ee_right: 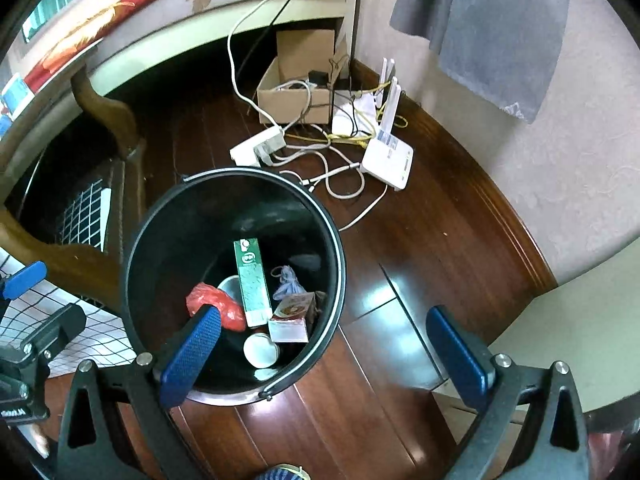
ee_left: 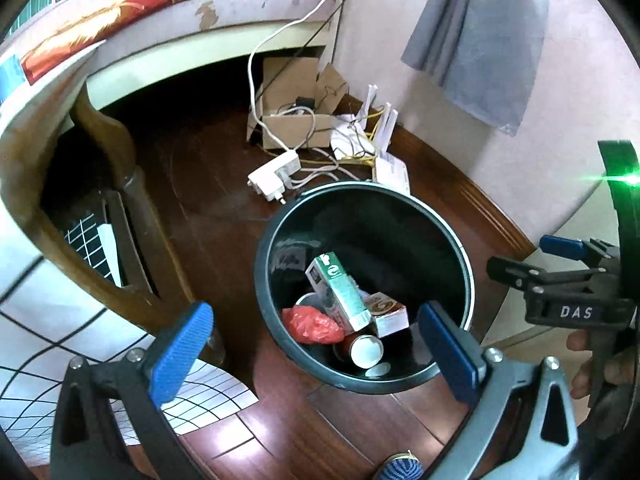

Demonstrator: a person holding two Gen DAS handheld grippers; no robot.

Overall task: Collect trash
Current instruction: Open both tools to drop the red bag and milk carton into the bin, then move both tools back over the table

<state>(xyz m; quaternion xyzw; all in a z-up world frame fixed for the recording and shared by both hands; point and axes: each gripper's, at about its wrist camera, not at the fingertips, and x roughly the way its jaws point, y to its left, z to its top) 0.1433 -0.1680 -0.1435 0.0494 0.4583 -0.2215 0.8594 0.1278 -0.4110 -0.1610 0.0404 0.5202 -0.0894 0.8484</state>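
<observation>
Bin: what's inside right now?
In the bin: green carton, red bag, small box, white-lidded jar, bluish wad. Anything underneath is hidden.

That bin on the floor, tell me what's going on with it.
A person holds a gripper in each hand above the black bin. The left gripper and the right gripper are both open and hold nothing. In the bin lie a green carton, a red bag, a small box and a white-capped jar. Behind it, a router and power strip sit on the wooden floor.
</observation>
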